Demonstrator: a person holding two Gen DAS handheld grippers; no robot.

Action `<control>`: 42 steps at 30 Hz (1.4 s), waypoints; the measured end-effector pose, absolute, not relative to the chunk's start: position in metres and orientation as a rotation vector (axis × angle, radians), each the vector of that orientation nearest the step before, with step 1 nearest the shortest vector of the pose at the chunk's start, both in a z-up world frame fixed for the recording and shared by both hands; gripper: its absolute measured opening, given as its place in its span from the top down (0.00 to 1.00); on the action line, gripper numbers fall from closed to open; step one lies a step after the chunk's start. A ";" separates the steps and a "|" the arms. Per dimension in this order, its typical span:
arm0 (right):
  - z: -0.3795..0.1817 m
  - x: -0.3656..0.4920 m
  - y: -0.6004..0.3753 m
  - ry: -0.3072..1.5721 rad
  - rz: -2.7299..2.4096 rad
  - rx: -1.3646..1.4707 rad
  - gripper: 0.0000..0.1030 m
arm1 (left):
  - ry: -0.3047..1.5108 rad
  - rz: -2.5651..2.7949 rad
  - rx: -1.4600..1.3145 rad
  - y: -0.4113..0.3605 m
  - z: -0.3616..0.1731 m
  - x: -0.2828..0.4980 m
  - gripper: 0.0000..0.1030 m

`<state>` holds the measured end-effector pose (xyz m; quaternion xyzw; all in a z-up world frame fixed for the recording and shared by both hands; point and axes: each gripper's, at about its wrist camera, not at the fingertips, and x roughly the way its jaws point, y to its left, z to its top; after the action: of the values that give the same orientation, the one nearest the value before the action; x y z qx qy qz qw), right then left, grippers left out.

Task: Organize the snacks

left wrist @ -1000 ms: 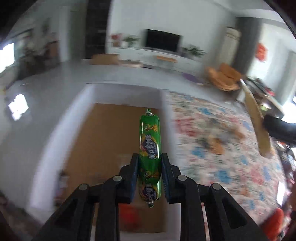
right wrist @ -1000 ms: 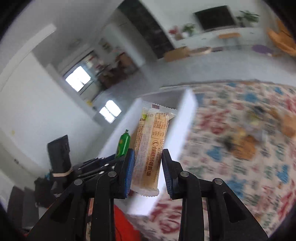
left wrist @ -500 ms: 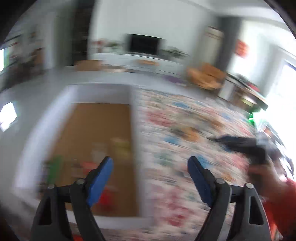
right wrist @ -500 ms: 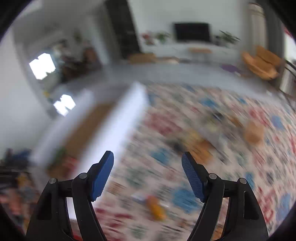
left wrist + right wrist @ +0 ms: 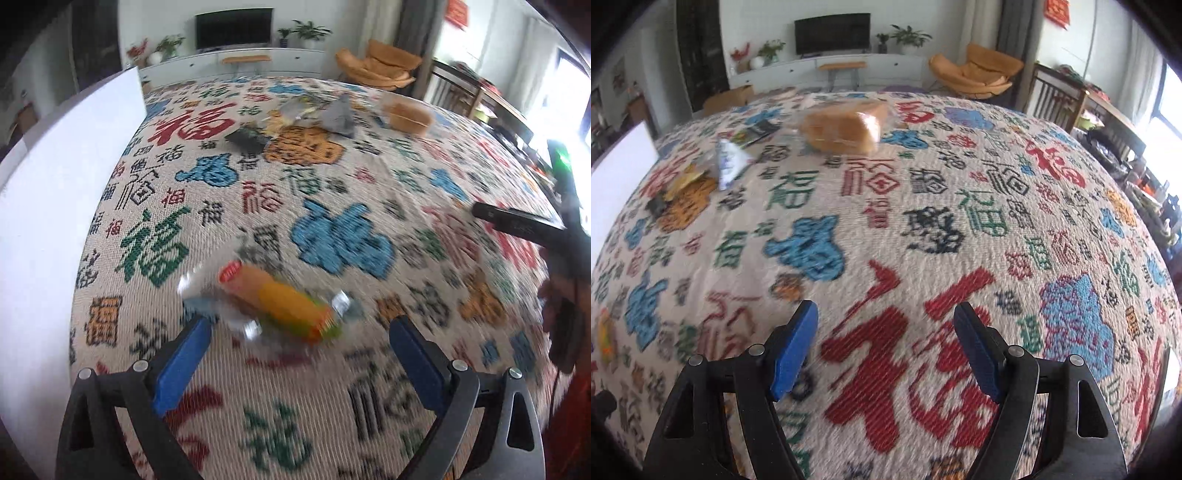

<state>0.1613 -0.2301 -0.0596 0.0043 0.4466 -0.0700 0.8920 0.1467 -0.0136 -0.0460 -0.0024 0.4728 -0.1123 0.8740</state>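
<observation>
An orange and yellow snack in a clear wrapper (image 5: 280,304) lies on the patterned tablecloth (image 5: 332,192), just ahead of my left gripper (image 5: 299,332). Its jaws are opening, wide apart, with nothing pressed between the blue pads. My right gripper (image 5: 886,314) stands open over bare cloth with nothing between its fingers. Further back lie a wrapped bread loaf (image 5: 846,125), a white and blue triangular packet (image 5: 729,162) and a few small packets (image 5: 255,138). The white box (image 5: 55,184) stands at the left edge.
A person's hand (image 5: 561,295) holds the other gripper's dark body (image 5: 517,223) at the right of the left wrist view. Behind the table are an orange chair (image 5: 975,74), a TV cabinet (image 5: 831,70) and a wooden rack (image 5: 1082,107).
Both grippers opened and let go of the green sausage and the beige bar over the white box. Both then swung right and down over the patterned cloth.
</observation>
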 end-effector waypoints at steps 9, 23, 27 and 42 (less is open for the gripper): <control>-0.067 0.170 -0.239 0.900 -0.147 0.079 0.13 | 0.942 -0.172 0.072 -0.023 -0.058 0.173 0.00; -0.067 0.172 -0.240 0.901 -0.148 0.076 0.13 | 0.941 -0.170 0.074 -0.023 -0.058 0.173 0.00; -0.067 0.172 -0.240 0.901 -0.148 0.076 0.13 | 0.941 -0.170 0.074 -0.023 -0.058 0.173 0.00; -0.067 0.172 -0.240 0.901 -0.148 0.076 0.13 | 0.940 -0.170 0.075 -0.023 -0.058 0.173 0.00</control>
<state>0.1721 -0.2402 -0.0673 0.0368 0.4350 -0.0717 0.8968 0.1727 -0.0229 -0.0578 0.0359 0.4524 -0.0817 0.8873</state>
